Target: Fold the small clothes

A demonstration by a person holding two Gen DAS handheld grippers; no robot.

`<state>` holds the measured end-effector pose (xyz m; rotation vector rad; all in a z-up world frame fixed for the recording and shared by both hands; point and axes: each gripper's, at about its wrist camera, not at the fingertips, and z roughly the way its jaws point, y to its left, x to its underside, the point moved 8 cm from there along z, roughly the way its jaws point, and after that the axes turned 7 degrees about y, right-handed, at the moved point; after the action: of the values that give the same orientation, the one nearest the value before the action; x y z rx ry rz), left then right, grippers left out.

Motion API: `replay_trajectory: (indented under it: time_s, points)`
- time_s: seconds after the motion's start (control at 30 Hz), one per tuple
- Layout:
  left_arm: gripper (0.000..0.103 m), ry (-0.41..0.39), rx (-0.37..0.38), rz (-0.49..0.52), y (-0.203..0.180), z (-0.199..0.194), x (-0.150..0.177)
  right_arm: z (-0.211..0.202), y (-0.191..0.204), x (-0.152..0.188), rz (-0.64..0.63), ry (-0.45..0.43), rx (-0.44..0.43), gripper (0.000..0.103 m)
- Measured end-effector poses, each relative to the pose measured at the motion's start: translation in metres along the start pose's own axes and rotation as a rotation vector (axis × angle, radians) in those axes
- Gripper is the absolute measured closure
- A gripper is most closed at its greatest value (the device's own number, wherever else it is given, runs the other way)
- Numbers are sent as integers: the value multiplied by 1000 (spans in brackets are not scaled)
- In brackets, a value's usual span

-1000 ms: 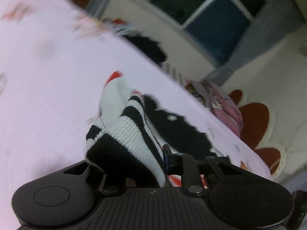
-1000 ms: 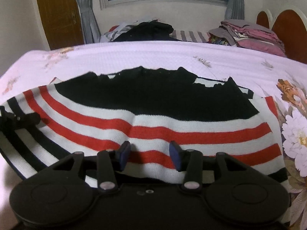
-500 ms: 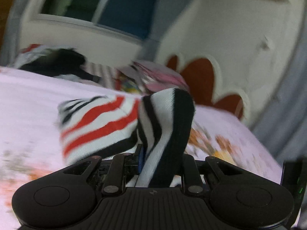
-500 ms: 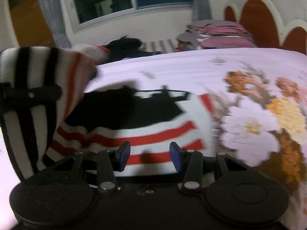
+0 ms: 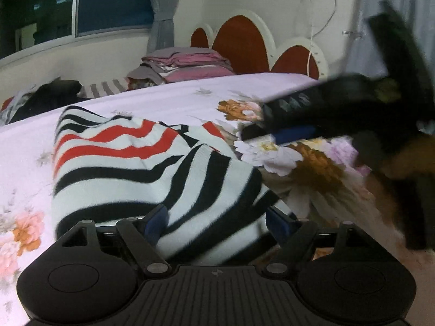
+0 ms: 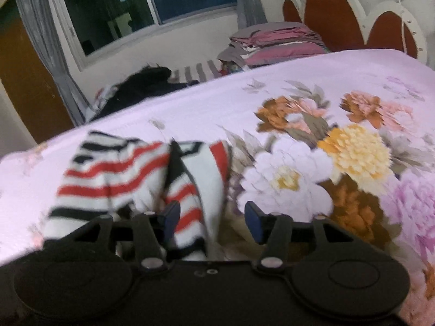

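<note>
Your left gripper [image 5: 216, 221] is opening, releasing the sweater [image 5: 130, 160] folded on the bed [image 5: 163, 100]; right gripper [image 6: 212, 216] opening too, cloth between unpressed; lift both clear without dragging the fold.

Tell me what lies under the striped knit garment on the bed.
The striped red, black and white knit garment rests folded on the pink floral bedspread, which shows all around it. Whatever sits beneath the folded layers is covered and cannot be seen.

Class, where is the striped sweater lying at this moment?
In both wrist views the striped sweater lies bunched on the floral bedspread, left of the large printed flowers and right in front of both claws.
</note>
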<state>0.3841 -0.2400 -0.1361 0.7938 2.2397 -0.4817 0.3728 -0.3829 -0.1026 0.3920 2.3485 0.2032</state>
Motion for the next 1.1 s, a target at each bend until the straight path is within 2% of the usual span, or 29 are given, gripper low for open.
replay_trajectory:
  time_s: [0.1,0.23,0.33,0.4,0.43,0.47,0.53,0.6,0.63,0.67,0.73,0.87,0.97,1.03,1.1]
  points:
    - [24,-44,-24,-77,19,-33,4,11,17,-8,-1,28,-85,44]
    - [24,-127,-129,-220,72,-74,6,44,34,-7,41,143,-187,41]
    - [24,-108,-193,-319,107,-75,13,71,34,-1,84,213,-200,41]
    - [24,-89,-205,-383,124,-68,18,82,35,2,115,232,-218,41]
    - [24,-81,-213,-419,133,-63,20,85,37,3,126,236,-228,45]
    - [24,-72,-213,-450,138,-55,19,87,41,5,126,235,-231,55]
    - [24,-67,-208,-491,146,-49,21,88,48,7,114,238,-230,58]
    - [24,-62,-209,-497,148,-41,20,88,51,6,105,227,-235,69]
    - [24,-62,-205,-494,147,-37,17,86,51,5,108,220,-244,78]
    - [24,-61,-203,-491,145,-30,13,83,52,3,107,207,-252,81]
    - [24,-58,-192,-479,140,-21,6,72,54,-3,66,157,-237,82]
    - [24,-64,-157,-460,128,-6,-10,38,55,-20,-65,14,-149,83]
    - [24,-61,-124,-443,114,5,-18,24,37,-20,-98,-31,-75,83]
    - [24,-30,-106,-424,104,16,-15,30,19,-11,-56,6,-53,83]
    - [24,28,-103,-405,96,30,-7,46,6,1,28,83,-84,83]
